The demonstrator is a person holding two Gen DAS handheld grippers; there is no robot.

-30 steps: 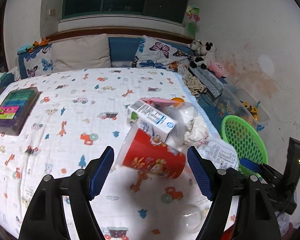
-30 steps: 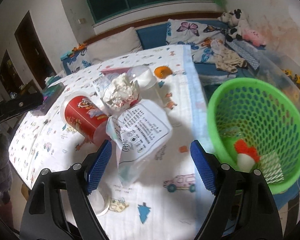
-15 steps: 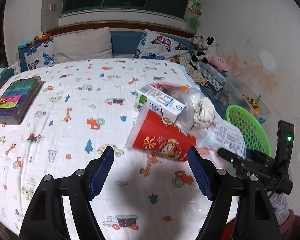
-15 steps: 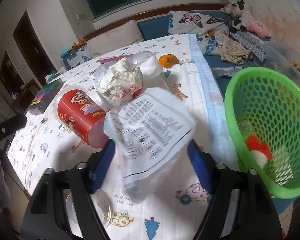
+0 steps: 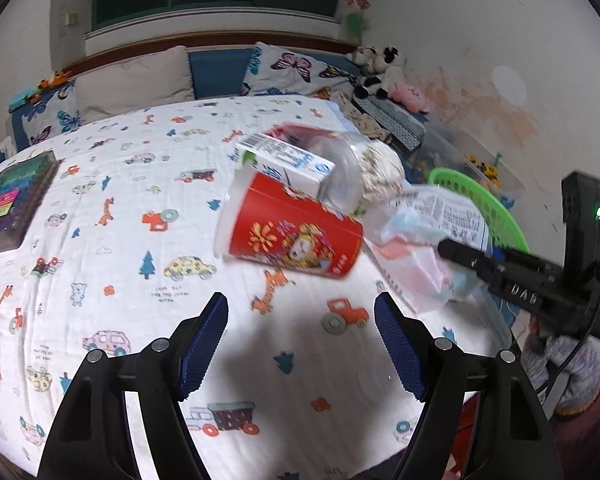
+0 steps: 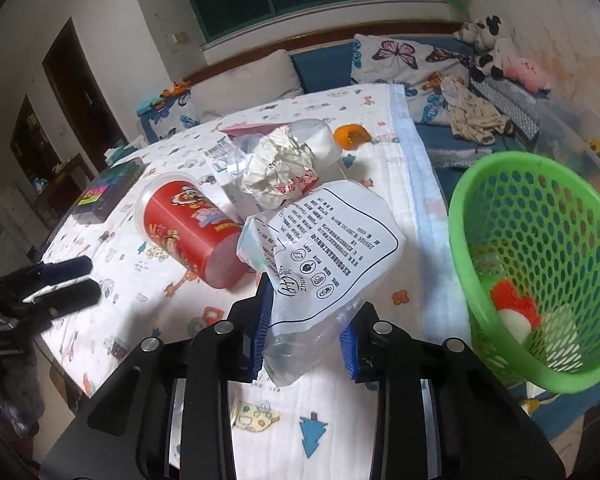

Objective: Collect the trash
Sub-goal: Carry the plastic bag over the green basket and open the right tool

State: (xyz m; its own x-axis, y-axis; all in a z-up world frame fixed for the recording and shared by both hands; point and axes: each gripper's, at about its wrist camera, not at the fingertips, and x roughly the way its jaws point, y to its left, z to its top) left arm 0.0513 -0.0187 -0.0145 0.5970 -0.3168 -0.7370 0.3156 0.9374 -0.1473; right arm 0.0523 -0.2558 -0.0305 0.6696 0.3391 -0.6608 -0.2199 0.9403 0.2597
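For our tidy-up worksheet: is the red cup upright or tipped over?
Tipped over: the red cup lies on its side on the bedsheet.

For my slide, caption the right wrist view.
Right hand-held gripper closing on a printed plastic bag beside the green basket.

Readable text, placed relative to the red cup [image 6: 188,226]:

- Clear plastic bag [image 6: 332,248], just right of the cup: "Zhux" printed beside a handwritten-style logo; above it, rows of small characters and four round icons, too small to read.
- Right hand-held gripper [image 5: 518,286], seen from the left wrist, right of the cup: white letters "DAS" on its black body.
- Carton [image 5: 286,158], behind the cup: a barcode, digits unreadable.
- Bed sheet [image 5: 164,296], below-left of the cup: small lettering under a car, illegible.
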